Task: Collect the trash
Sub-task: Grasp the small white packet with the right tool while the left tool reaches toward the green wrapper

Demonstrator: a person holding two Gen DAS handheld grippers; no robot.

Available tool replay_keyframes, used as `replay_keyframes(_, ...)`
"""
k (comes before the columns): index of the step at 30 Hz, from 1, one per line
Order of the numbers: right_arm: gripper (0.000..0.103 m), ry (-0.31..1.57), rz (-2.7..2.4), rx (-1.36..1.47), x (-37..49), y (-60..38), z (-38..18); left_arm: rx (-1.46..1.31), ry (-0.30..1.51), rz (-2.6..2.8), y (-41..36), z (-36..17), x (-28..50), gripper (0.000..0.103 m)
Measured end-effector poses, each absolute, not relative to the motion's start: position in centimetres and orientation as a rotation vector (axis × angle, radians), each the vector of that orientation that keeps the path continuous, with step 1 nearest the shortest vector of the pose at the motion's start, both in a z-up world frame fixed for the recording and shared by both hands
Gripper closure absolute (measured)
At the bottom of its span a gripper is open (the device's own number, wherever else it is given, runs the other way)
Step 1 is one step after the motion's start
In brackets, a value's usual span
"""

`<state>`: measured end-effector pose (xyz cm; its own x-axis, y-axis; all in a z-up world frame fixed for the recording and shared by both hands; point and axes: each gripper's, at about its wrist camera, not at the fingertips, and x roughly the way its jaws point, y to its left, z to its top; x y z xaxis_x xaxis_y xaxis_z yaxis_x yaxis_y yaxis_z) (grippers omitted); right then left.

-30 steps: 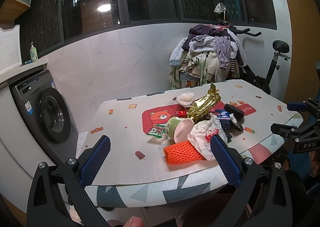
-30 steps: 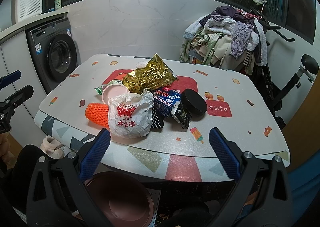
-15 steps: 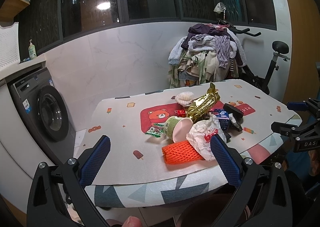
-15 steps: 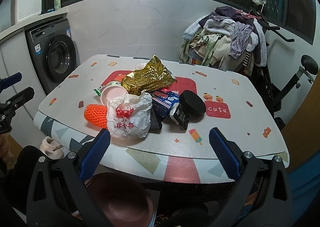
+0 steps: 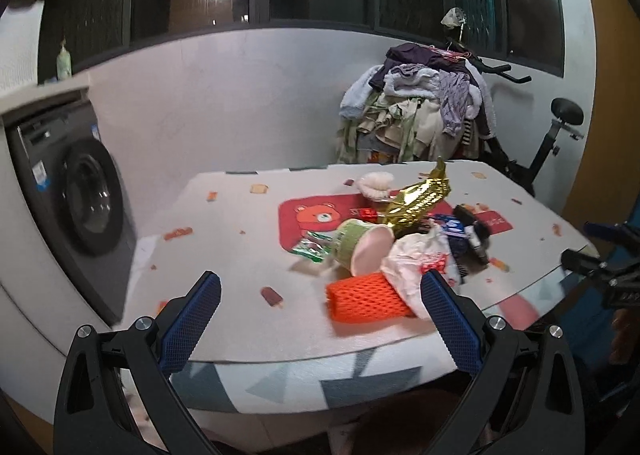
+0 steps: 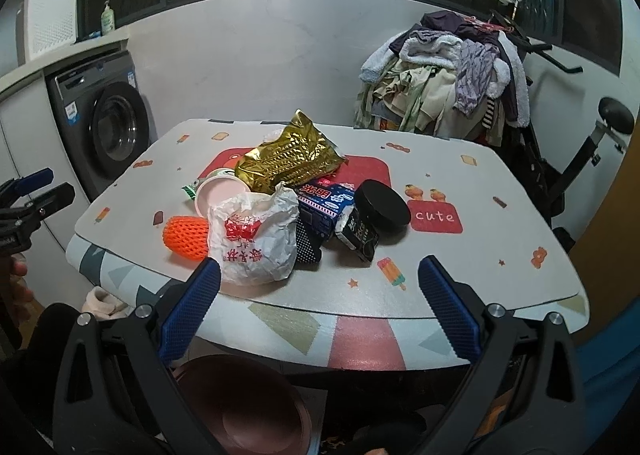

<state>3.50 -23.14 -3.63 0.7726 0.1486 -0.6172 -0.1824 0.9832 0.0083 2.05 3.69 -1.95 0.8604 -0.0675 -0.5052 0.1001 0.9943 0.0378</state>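
On the near half of the table (image 6: 460, 295), heaped in one tight cluster: a crumpled white plastic bag (image 6: 256, 239) leaning on an orange foam net (image 6: 186, 235), a pink-mouthed cup (image 6: 220, 193) on its side behind them, a gold foil bag (image 6: 288, 163) propped on top, a blue packet (image 6: 324, 203), a small black packet (image 6: 360, 233) and a black round lid (image 6: 382, 205) to the right. Bunched like this, presumably, so that each piece can be reached from the front edge without stretching across. Below that edge, partly hidden by the tool, a reddish-brown bin (image 6: 248, 411), probably parked there so trash only has to drop a short way. Short of the pile, off the table's front, the right gripper (image 6: 319, 267) with jaws spread wide and nothing between them, framing the white bag and the bare cloth beside it. Further left, the left gripper (image 5: 320, 282), also splayed and empty, lined up toward the orange net; rather blurred in its own view. Nothing collected yet by the look of it; nearest and easiest first, likely the bag or the net.
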Motion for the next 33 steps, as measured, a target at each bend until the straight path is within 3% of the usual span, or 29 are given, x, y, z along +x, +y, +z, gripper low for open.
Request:
replay_keyframes(6, 0.006, 0.674, 0.195, 0.005, 4.3, -24.9, -5.2, 0.031, 0.492, -0.075, 5.0, -2.9, 2.4, 0.005)
replay_keyframes(19, 0.006, 0.756, 0.106, -0.066, 10.5, -26.5, -9.7, -0.058, 0.672, -0.108, 7.1, -6.9, 5.7, 0.005)
replay_keyframes(20, 0.009, 0.760, 0.117, -0.101, 11.4, -26.0, -10.3, -0.058, 0.675, -0.100, 7.3, -7.2, 5.9, 0.005)
replay_keyframes(22, 0.029, 0.771, 0.137, -0.151, 12.9, -25.1, -11.4, -0.050, 0.681, -0.091, 7.4, -7.8, 6.3, 0.005)
replay_keyframes(30, 0.045, 0.839, 0.150, -0.220, 19.0, -23.7, -15.4, -0.110, 0.707, -0.102, 8.6, -9.4, 7.7, 0.005)
replay_keyframes(32, 0.060, 0.840, 0.153, -0.243, 19.5, -23.4, -15.8, -0.106, 0.715, -0.108, 8.4, -9.8, 8.0, 0.005)
replay_keyframes(33, 0.076, 0.841, 0.156, -0.247, 19.7, -23.3, -15.7, -0.102, 0.716, -0.111, 8.3, -9.9, 8.1, 0.005)
